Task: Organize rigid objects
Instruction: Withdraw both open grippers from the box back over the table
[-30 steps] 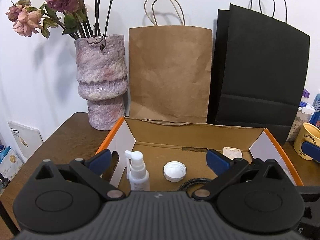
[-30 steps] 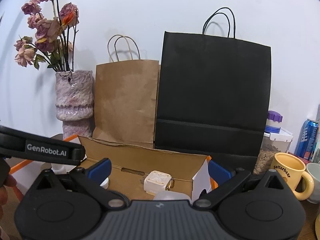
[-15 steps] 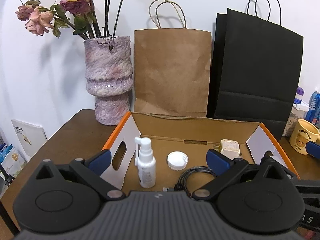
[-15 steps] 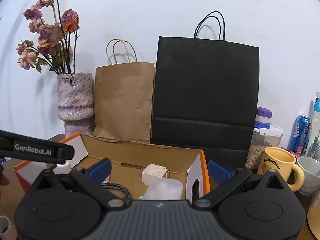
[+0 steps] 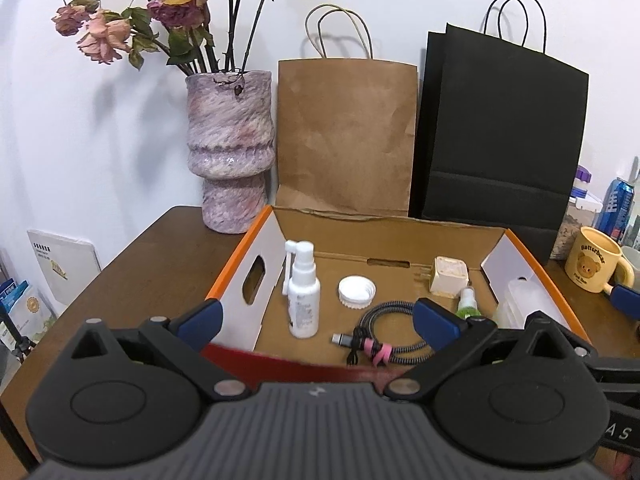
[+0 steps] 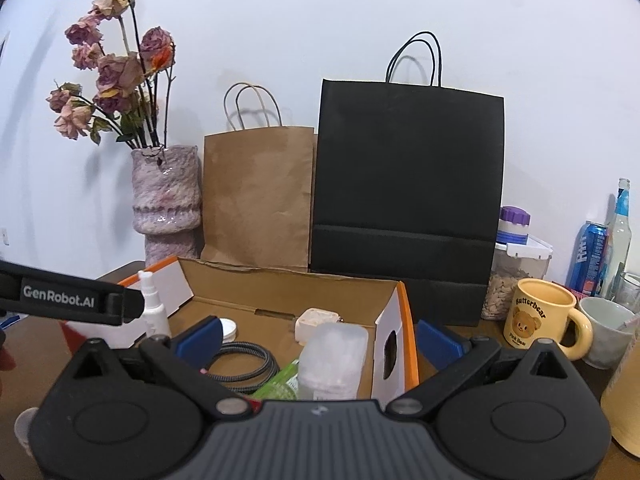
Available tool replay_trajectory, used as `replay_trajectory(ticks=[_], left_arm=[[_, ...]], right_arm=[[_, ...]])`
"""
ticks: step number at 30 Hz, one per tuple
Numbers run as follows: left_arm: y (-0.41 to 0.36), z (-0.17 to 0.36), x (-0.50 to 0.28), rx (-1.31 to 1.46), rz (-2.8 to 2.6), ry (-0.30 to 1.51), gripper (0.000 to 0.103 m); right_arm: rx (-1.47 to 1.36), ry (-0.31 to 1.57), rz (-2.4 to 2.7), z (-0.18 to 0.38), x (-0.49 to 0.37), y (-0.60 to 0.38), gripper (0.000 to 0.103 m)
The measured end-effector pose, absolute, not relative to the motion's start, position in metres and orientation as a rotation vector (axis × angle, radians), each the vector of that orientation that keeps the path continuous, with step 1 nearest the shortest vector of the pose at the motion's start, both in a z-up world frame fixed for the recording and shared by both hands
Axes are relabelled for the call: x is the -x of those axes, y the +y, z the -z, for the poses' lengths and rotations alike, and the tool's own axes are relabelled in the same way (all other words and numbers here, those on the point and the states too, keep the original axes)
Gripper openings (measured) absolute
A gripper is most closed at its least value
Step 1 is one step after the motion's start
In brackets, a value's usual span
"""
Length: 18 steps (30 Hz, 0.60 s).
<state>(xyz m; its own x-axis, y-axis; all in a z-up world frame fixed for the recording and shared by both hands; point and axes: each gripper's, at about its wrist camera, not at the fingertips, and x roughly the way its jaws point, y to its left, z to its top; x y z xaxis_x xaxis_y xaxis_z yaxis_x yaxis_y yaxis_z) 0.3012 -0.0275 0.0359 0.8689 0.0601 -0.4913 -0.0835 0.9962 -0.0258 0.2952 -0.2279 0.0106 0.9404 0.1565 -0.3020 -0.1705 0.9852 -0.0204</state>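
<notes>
Cardboard box (image 5: 400,240) with orange edges sits on the brown desk (image 5: 152,264), holding, left to right, a white spray bottle (image 5: 303,292), white cap (image 5: 356,291), coiled cable (image 5: 384,332) and cream adapter (image 5: 450,276), while left claw (image 5: 316,320) and right claw (image 6: 318,338) hover spread, empty.

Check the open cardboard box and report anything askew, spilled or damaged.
Nothing spilled or visibly damaged. In the orange-edged cardboard box, the white spray bottle stands upright, while the small green spray bottle lies tipped on its side by the coiled braided cable. A loose white round cap lies alone.
</notes>
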Motion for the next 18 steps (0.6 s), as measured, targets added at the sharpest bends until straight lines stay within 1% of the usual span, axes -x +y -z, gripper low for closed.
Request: replay_trajectory(ticks=[18], left_arm=[[-0.017, -0.027, -0.24, 0.018, -0.069, 0.541, 0.103]], right_arm=[[0.067, 0.338, -0.197, -0.006, -0.242, -0.221, 0.103]])
